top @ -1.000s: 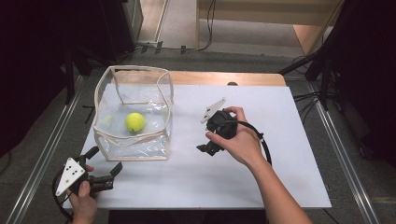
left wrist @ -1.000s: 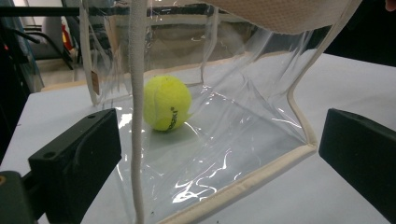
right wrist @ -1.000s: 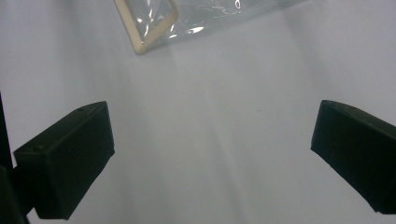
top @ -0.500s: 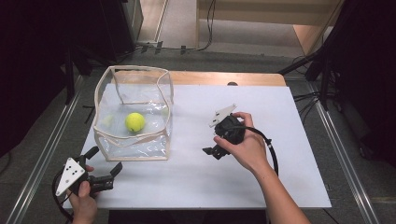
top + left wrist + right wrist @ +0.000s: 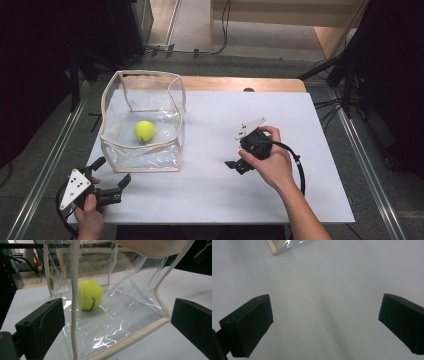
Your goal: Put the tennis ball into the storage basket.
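A yellow tennis ball (image 5: 144,130) lies inside the clear, cream-trimmed bag (image 5: 172,150) at the table's (image 5: 220,200) ten o'clock; dark lettering on the ball is too blurred to read. The left gripper (image 5: 116,176), jaws spread, faces the bag from seven o'clock. The right gripper (image 5: 231,164), jaws spread and empty, hangs over bare table near centre.

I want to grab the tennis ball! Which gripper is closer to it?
Left. The left gripper sits just outside the clear bag's near wall, facing the tennis ball. The right gripper is farther off over bare table.
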### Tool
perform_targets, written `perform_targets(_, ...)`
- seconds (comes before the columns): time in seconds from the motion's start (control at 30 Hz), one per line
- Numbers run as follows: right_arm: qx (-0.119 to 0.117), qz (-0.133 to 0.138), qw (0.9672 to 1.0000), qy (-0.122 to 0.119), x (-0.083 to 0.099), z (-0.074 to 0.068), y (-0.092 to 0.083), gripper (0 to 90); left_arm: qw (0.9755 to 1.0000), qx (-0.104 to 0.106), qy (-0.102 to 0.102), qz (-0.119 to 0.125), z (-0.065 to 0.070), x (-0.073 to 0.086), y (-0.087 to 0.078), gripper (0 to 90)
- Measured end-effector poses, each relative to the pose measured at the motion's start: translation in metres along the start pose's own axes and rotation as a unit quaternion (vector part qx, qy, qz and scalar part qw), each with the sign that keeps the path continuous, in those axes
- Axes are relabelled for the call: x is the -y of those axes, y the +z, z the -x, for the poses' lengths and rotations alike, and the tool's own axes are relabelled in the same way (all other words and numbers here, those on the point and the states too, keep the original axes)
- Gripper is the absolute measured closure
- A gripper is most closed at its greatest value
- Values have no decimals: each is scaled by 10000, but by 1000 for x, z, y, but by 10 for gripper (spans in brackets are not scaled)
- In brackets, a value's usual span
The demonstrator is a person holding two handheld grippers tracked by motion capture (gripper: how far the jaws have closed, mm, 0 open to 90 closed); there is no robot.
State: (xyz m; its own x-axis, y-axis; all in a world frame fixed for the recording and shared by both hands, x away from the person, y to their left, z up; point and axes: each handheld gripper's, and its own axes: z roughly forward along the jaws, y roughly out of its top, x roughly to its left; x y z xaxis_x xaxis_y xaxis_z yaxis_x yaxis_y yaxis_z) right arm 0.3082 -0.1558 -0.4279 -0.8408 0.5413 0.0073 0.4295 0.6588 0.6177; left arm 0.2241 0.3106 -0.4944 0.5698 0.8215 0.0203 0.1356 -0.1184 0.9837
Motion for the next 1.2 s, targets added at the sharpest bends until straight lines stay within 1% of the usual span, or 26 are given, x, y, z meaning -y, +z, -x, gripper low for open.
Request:
perform_targets(0.6, 86, 210, 9991, 366, 32, 5, -3, 0, 10000, -11, 6, -12, 0, 0, 0, 0)
perform_targets(1.0, 164, 379, 9975, 568, 55, 8, -6, 0, 10000, -16, 11, -13, 0, 0, 0, 0)
perform_targets(1.2, 247, 522, 9960, 688, 66, 10, -9, 0, 10000, -21, 24, -24, 0, 0, 0, 0)
